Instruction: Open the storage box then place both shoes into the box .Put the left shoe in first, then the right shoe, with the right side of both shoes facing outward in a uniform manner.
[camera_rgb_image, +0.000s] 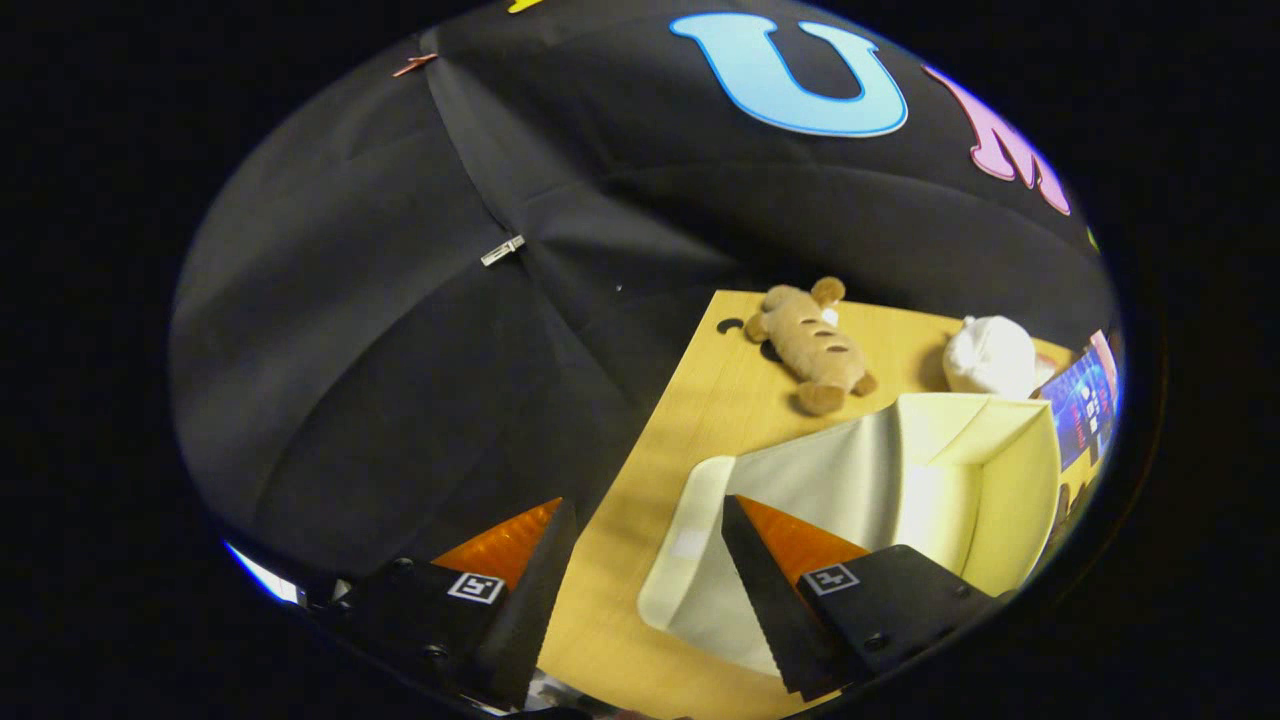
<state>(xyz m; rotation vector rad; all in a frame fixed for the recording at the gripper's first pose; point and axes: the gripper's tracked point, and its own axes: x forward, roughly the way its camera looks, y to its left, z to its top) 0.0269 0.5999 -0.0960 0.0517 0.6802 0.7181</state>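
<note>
1. The gripper is seen with its fingers spread well apart and nothing held between them; bare table and the box's front lip lie in the gap.
2. The cream-coloured plastic storage box is found on the light wooden table, just ahead of and partly behind the right finger. Its pale hinged front panel is seen folded down onto the table, so the box is judged to be open.
3. The opening step is therefore judged complete.
4. The interior visible through the opening appears bare; no shoe is made out inside it. Part of the interior is hidden behind the right finger, so this is stated with reserve.
5. Both placements, left shoe first and then right shoe, are judged still outstanding, as is the matching of the outward-facing sides.
6. A brown plush toy is noted lying on the table beyond the box, and a white crumpled soft object beside it, near the box's far corner. Neither belongs to the task.
7. Black cloth wall is noted behind the table.
</note>
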